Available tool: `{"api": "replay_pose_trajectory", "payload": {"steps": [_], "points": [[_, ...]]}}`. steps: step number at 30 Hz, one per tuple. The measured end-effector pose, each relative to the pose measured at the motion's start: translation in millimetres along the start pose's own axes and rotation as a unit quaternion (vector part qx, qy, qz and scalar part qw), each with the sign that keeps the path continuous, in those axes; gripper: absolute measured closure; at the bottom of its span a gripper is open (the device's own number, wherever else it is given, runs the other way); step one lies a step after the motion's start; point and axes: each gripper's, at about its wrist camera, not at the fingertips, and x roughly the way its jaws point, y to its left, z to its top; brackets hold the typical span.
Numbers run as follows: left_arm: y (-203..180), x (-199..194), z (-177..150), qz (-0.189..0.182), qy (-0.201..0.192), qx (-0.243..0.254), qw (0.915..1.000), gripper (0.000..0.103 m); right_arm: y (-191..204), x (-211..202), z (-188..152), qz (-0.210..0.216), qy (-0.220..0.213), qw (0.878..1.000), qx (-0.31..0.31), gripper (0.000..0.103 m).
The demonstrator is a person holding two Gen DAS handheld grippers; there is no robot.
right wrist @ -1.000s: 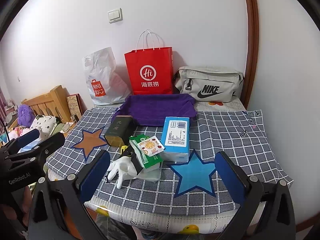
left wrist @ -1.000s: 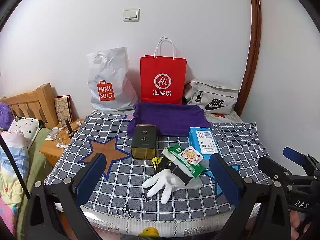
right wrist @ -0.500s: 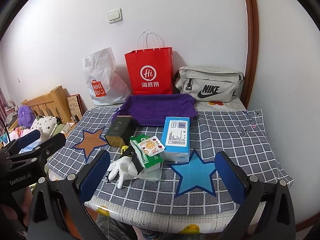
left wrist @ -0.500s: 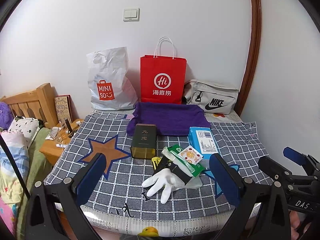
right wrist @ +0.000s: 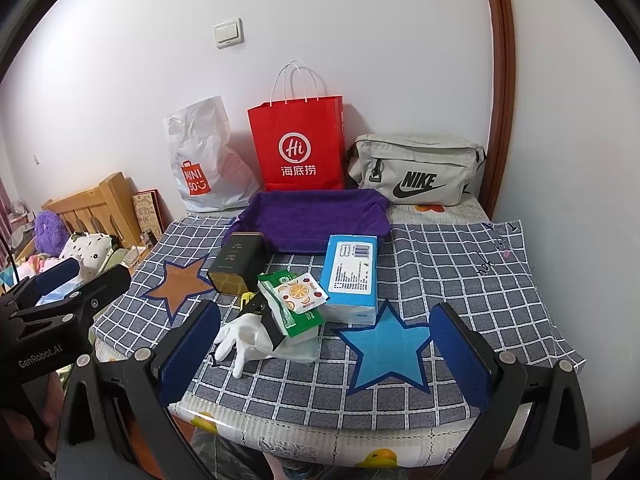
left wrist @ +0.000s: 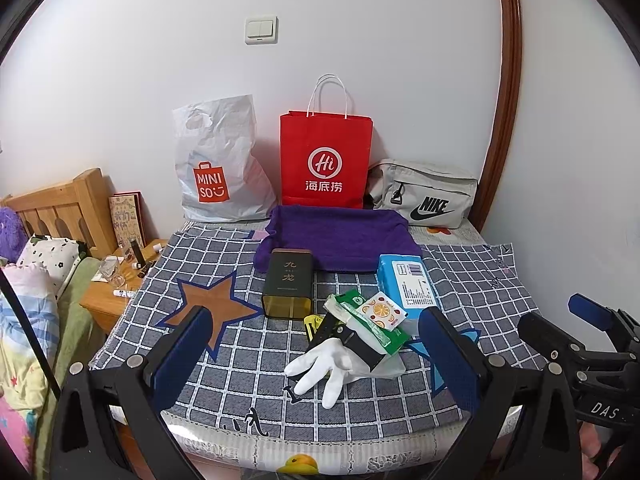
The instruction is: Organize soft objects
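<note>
Left gripper hovers at the near edge of the table, jaws spread wide, nothing between them. Right gripper is just beside it, jaws also spread, empty. Both sit short of the pile; no contact with anything.

Task items lie mid-table on the checked cloth: white glove nearest the edge, fingers splayed, its cuff tucked under a black object and a green wipes pack with an orange-slice sachet on top. A clear plastic bag pokes out under the pack. Blue tissue pack touches the pile on its right; dark tea tin stands just left. Folded purple towel lies behind, in front of the red Haidilao bag, Miniso bag and Nike pouch.

Risks, judged from the layout:
- Pulling the glove likely drags the stacked pack and sachet along, since the cuff is pinned.
- Glove is limp; a fingertip pinch may catch one finger only and it dangles or slips.
- A pinch at table level could snag the cloth and shift everything.
- Tin stands close; a wide left jaw may knock it.
- Glove is near the edge, so a nudge could push it off.
- Grippers are close together and could collide over one target.
</note>
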Motion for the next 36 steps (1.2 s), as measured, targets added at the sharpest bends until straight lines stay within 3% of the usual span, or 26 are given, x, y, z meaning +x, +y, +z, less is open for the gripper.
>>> {"api": "replay_pose_trajectory", "payload": {"steps": [10,15,24,33,36], "points": [[-4.1,7.4,9.9,-0.01,-0.005,0.02,0.9997,0.0,-6.5,14.0,8.5,0.008,0.0,1.0,-0.001,0.0],[2.9,36.5,3.3,-0.017,0.024,0.021,0.9993,0.0,-18.7,34.1,6.0,0.014,0.016,1.0,0.01,0.0],[16.8,99.4,-18.6,0.022,0.076,0.029,0.9964,0.0,-30.5,97.7,-8.2,0.037,0.059,0.997,0.013,0.001],[32.2,159.0,-31.6,0.006,0.128,0.008,0.9917,0.0,-4.0,178.5,-11.3,0.092,0.097,0.99,-0.049,0.016],[37.7,171.8,-33.4,-0.001,0.136,0.007,0.9906,0.0,3.2,203.7,-8.0,0.1,0.11,0.987,-0.063,0.028]]}}
